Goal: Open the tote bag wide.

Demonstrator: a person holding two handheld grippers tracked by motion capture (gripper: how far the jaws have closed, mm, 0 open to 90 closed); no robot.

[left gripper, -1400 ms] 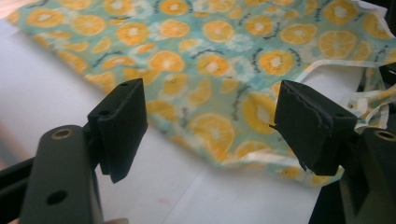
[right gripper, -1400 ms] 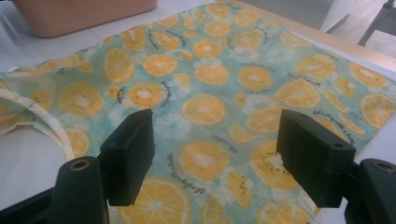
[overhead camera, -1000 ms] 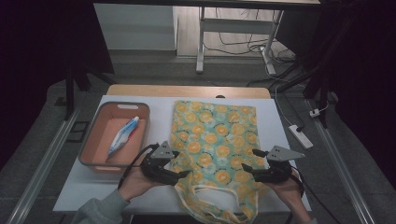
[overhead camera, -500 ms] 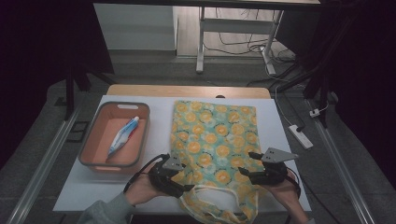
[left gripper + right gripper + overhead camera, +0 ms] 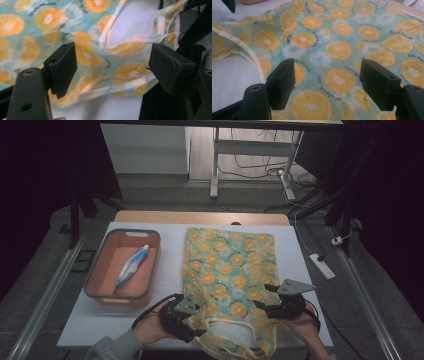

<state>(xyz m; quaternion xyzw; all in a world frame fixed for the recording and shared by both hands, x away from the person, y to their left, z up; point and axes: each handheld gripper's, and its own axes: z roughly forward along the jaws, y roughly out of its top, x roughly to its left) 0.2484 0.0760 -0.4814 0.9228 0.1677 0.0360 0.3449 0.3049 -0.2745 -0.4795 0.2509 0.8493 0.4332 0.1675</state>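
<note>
The fruit-print tote bag (image 5: 230, 275) lay flat on the white table (image 5: 90, 330), its handles (image 5: 235, 330) bunched at the near edge, right between the two grippers. The left gripper (image 5: 192, 322) sat at the bag's near left corner, held in the person's left hand (image 5: 150, 330), and in the left gripper view its jaws stood wide apart, released, with nothing pinched. Just ahead of those jaws ran the bag's pale-trimmed handle loop (image 5: 130, 45), with the bag's hem (image 5: 100, 87) passing below and between them; whether the pads brushed the cloth could not be told.

Over on the other side, the right gripper (image 5: 272, 302) hovered at the bag's near right part, borne by the right hand (image 5: 305, 325). Its jaws were open as well, spread wide over the orange-slice print (image 5: 338, 80), gripping nothing. To that gripper's left, in its own view, the bag's opening edge (image 5: 249, 57) curled up off the white tabletop.

Well off to the left of the left gripper, beyond the bag's left edge, stood an orange bin (image 5: 107, 292) with a toothpaste tube (image 5: 131, 265) lying inside it. Far past the right gripper, off the table's right side, a white power strip (image 5: 322, 266) rested on the floor.
</note>
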